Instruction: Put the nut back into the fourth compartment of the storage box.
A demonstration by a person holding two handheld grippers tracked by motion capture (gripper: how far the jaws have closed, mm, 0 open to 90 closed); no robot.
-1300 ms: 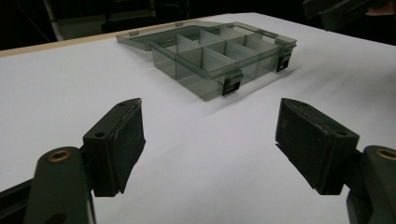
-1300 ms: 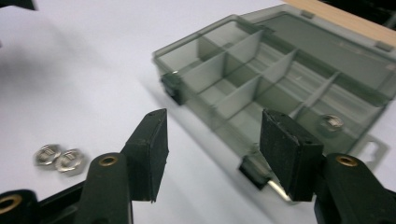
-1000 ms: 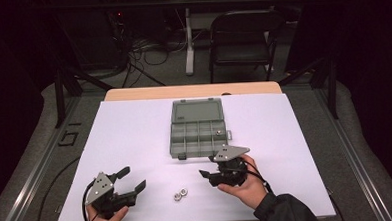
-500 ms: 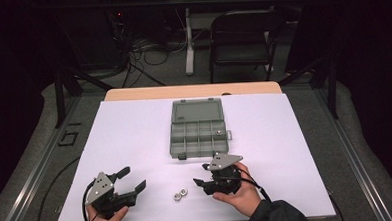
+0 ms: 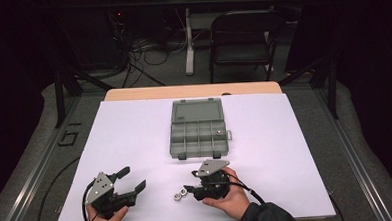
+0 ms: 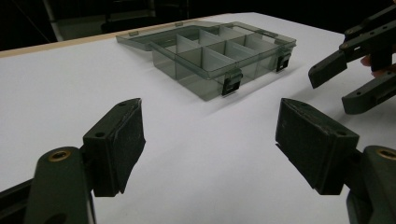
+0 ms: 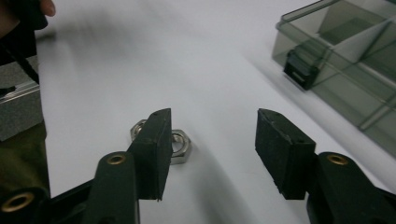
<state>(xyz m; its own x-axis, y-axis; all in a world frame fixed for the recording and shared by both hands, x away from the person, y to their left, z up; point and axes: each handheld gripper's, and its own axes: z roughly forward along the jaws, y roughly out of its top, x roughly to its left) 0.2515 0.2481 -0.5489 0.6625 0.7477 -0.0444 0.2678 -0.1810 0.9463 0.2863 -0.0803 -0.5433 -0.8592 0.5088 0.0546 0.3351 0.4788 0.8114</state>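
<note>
A: The white tabletop (image 5: pixel 135 133) is seen from above, with a folding chair (image 5: pixel 241 38) and loose cables (image 5: pixel 146 47) on the floor at twelve o'clock, beyond the far edge. Nothing is found in the way around the nuts.

B: The organizer box (image 5: pixel 199 128) is laid open at the centre, lid flat toward twelve o'clock. One small metal piece (image 5: pixel 218 134) is spotted in a right-hand compartment; the other compartments look empty.

A: Two steel hex nuts (image 5: pixel 180 193) are lying flat, touching each other, at six o'clock from the box near the front edge.

B: The right claw (image 5: pixel 190 189) is held just at their three o'clock side. Its jaws have just been closing but are still apart; in the right gripper view one nut (image 7: pixel 180 145) is partly hidden behind one jaw, and nothing is pressed between the pads.

A: The left claw (image 5: pixel 132 179) is spread wide at nine o'clock from the nuts, with nothing held.
</note>
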